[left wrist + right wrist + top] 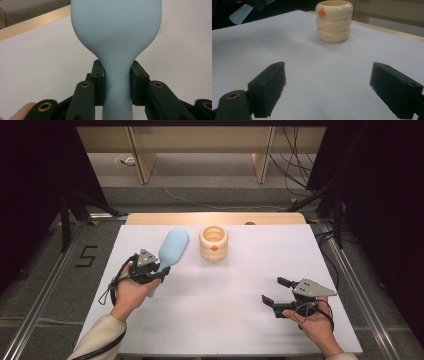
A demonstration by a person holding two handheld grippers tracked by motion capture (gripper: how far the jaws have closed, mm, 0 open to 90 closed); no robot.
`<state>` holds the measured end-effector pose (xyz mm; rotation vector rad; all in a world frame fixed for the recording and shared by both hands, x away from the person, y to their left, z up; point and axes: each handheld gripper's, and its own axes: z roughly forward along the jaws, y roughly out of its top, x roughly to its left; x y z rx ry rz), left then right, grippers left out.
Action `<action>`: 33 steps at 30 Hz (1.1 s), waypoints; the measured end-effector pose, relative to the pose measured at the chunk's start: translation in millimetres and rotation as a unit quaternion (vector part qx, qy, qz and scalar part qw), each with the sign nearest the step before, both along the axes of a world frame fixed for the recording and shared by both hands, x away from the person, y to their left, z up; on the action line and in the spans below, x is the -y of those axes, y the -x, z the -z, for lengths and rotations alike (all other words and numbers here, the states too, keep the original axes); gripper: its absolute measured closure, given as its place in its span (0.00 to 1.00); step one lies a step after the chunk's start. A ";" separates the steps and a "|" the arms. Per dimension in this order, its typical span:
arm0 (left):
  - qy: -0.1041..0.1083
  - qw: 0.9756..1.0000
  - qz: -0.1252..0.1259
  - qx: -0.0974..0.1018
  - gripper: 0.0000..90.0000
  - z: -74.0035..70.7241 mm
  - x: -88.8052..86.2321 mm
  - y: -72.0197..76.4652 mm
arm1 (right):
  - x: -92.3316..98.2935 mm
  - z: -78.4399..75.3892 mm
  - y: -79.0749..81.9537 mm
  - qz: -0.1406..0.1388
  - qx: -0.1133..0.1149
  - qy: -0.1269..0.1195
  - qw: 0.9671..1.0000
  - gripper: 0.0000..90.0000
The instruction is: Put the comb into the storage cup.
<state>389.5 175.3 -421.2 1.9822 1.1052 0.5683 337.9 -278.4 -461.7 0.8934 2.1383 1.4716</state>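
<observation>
A light blue hairbrush (172, 247) is held off the white table, its head pointing toward the far side, bristles facing right. My left gripper (159, 269) is shut on the brush's narrow handle; in the left gripper view both pads press on the brush handle (117, 82) just below the wide head. A cream ribbed cup (213, 243) with an orange mark stands upright at the table's far middle, also seen as the cup (334, 20) ahead of my right gripper. My right gripper (276, 290) rests low at the near right, open, with nothing between its fingers (268, 87).
The white table top (225, 310) has a wooden strip (215, 218) along its far edge. Beyond it lie grey floor, cables and wooden furniture legs. A "5" is marked on the floor at the left. Black tripod legs stand at both far corners.
</observation>
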 end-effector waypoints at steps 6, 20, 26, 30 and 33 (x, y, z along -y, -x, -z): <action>0.002 1.000 0.002 0.000 0.77 0.7 2.5 0.7 | -0.2 0.1 0.1 0.001 0.000 -0.001 1.000 0.16; 0.010 1.000 0.012 0.002 0.77 -0.2 9.5 3.5 | -0.2 0.1 0.0 0.000 0.000 0.000 1.000 0.16; 0.011 1.000 0.017 0.004 0.77 -1.6 12.6 5.1 | -0.1 0.2 0.0 0.000 0.000 0.000 1.000 0.16; 0.012 1.000 0.021 0.004 0.77 -2.0 15.4 6.1 | 0.0 0.3 -0.2 -0.001 0.000 0.000 1.000 0.16; 0.012 1.000 0.023 0.003 0.77 -1.6 16.7 6.5 | -0.3 0.1 -0.1 0.000 0.000 0.000 1.000 0.16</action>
